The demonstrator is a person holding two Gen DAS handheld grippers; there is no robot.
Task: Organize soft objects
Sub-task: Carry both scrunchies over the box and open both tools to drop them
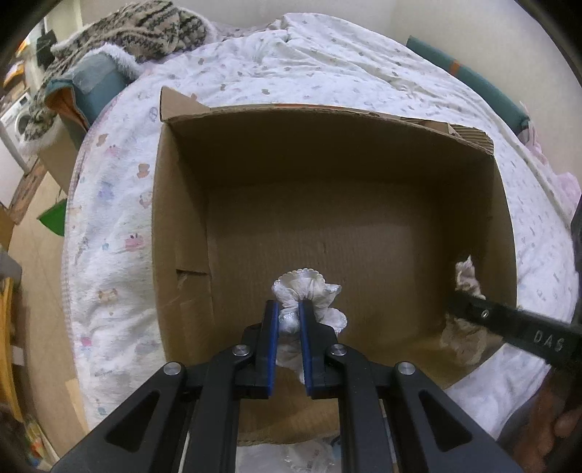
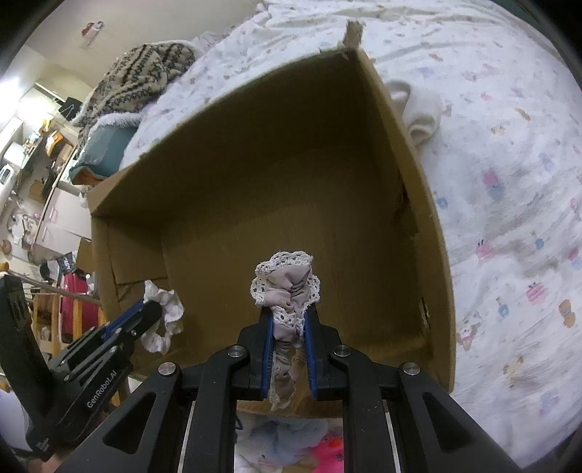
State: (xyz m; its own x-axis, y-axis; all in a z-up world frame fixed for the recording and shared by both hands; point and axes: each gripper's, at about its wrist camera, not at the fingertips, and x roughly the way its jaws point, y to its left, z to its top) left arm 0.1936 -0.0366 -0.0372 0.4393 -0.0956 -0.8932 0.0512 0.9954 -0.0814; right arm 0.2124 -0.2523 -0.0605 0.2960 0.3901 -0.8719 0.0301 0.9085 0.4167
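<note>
An open cardboard box (image 1: 182, 225) stands on the bed; it also shows in the right wrist view (image 2: 433, 233). My left gripper (image 1: 289, 307) is shut on a white frilly scrunchie (image 1: 309, 287) and holds it over the box's near edge; that gripper (image 2: 145, 307) and scrunchie (image 2: 163, 320) show at the left of the right wrist view. My right gripper (image 2: 289, 313) is shut on a beige lace-edged scrunchie (image 2: 287, 283) above the box's inside. The right gripper (image 1: 462, 294) with the beige scrunchie (image 1: 465, 276) shows at the box's right wall.
The bed has a white printed quilt (image 1: 327, 62). A patterned knit blanket (image 1: 145, 29) and a teal cushion (image 1: 98, 87) lie at the back left. A white folded cloth (image 2: 418, 109) lies beyond the box's right wall. Pink and blue soft things (image 2: 309, 447) lie below my right gripper.
</note>
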